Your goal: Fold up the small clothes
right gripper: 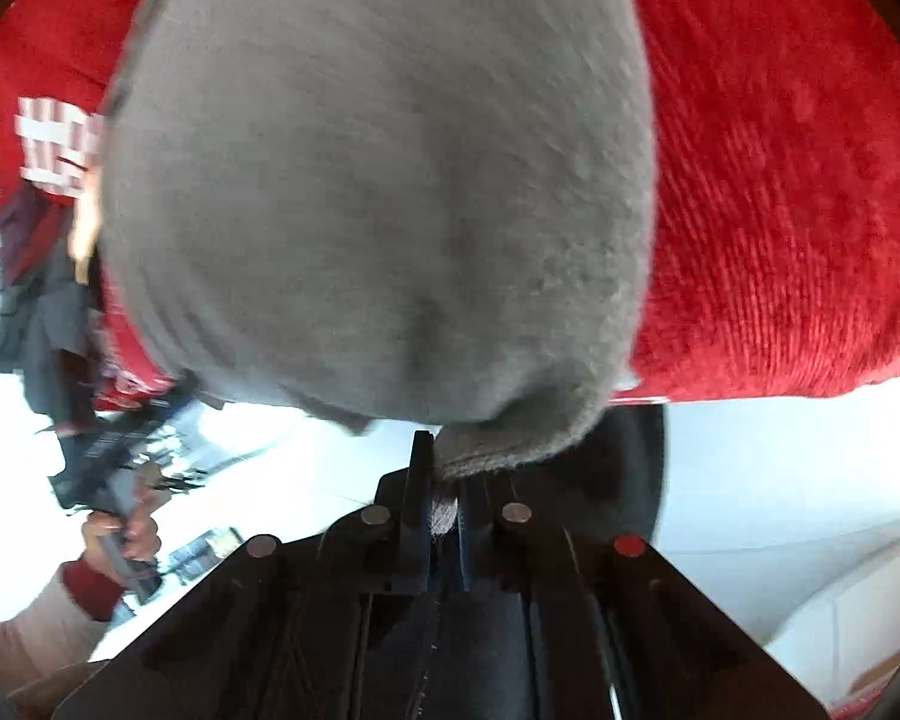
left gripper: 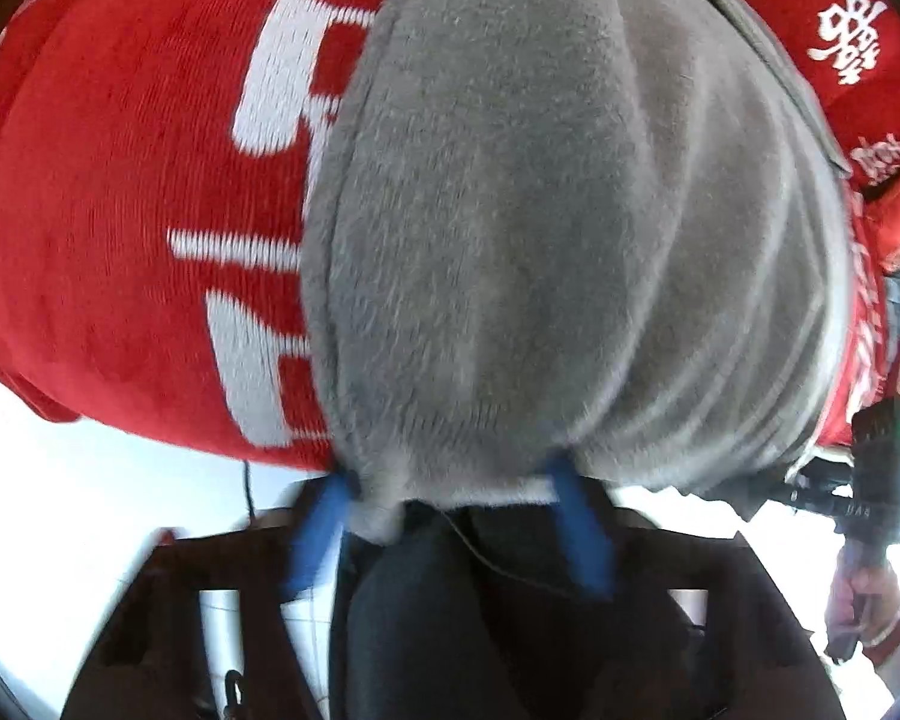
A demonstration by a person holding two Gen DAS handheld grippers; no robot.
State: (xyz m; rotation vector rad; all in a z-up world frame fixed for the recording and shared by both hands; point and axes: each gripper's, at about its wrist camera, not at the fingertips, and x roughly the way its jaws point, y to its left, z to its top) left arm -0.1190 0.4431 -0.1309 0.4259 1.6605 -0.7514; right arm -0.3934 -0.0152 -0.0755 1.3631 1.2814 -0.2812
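A red cloth (left gripper: 120,252) with white lettering fills the far half of your view and lies under everything. Over it spreads the grey fleece garment (left gripper: 540,210), blocking most of what lies beyond. Your right gripper (right gripper: 444,480) is clamped tight on its near hem. Your left gripper (left gripper: 450,504) has blue fingers (left gripper: 582,534) pinching the near edge too. Your right hand (left gripper: 858,600) shows at far right.

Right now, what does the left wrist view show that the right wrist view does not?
Only the left wrist view: the left gripper with blue fingers on the edge of the grey garment, and large white characters on the red cloth. Only the right wrist view: the right gripper shut on the garment's edge, and a bare white surface. Both share the grey garment on the red cloth.
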